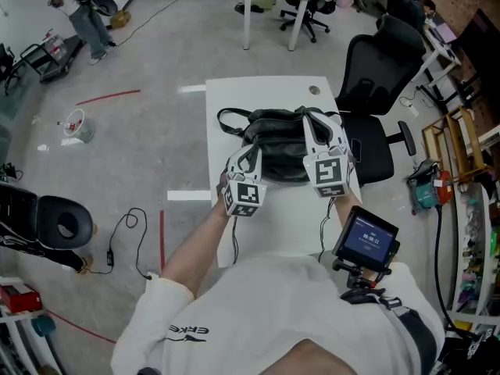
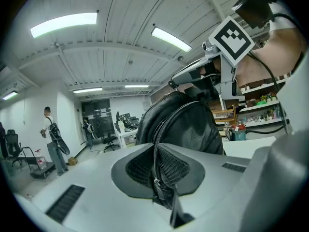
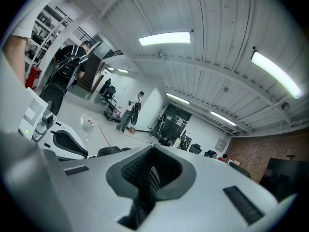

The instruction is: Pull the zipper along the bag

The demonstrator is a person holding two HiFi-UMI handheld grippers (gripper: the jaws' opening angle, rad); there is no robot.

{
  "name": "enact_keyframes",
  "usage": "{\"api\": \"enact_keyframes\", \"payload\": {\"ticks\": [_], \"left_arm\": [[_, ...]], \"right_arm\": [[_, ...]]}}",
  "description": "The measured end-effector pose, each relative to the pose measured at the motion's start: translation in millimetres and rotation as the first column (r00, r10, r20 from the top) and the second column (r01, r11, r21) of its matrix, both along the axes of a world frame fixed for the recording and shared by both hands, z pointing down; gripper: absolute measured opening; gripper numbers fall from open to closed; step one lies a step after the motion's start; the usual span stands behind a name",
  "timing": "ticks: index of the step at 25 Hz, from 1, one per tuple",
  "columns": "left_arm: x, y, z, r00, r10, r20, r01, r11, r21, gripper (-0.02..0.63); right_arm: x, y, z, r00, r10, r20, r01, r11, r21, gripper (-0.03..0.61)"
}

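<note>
Two grippers are set on a black bag (image 1: 277, 143) that is laid on a white table (image 1: 234, 100), with the left gripper (image 1: 250, 150) at the bag's near left side and the right gripper (image 1: 312, 125) at its right side. The left gripper's jaws are pressed shut on the bag's edge right at the zipper (image 2: 161, 129), which is seen running up over the bag. The right gripper's jaws are closed almost all the way on a thin dark bit of the bag, and which bit it is cannot be told.
</note>
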State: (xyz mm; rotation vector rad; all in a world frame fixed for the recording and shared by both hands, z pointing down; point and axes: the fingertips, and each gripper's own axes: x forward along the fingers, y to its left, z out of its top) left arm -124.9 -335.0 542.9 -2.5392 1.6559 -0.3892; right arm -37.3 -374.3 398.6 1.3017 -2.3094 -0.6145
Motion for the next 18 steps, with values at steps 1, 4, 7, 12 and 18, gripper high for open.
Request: {"api": "enact_keyframes", "payload": {"ticks": [1, 4, 7, 12, 18], "left_arm": [[-1.4, -1.3, 3.2, 1.000, 0.007, 0.016, -0.007, 1.000, -0.005, 0.006], [-5.4, -4.7, 16.3, 0.997, 0.036, 0.075, -0.034, 0.999, -0.024, 0.035], [-7.0, -7.0, 23.9, 0.994, 0.066, 0.088, -0.063, 0.997, -0.034, 0.078], [-2.5, -12.1, 25.1, 0.993, 0.082, 0.089, -0.080, 0.996, -0.029, 0.080], [-0.1, -16.7, 25.1, 0.992, 0.089, 0.091, -0.087, 0.996, -0.022, 0.078]], "right_arm": [[-0.3, 0.1, -1.2, 1.000, 0.006, 0.001, -0.006, 1.000, -0.003, 0.014], [0.4, 0.0, -2.8, 1.000, 0.021, 0.004, -0.021, 1.000, -0.006, 0.014], [0.0, 1.1, -2.6, 1.000, 0.028, 0.000, -0.028, 1.000, -0.006, 0.014], [-1.8, 1.7, -2.6, 0.999, 0.032, -0.007, -0.032, 0.999, -0.008, 0.014], [-1.8, 0.9, -3.3, 0.999, 0.027, -0.022, -0.028, 1.000, -0.010, 0.014]]}}
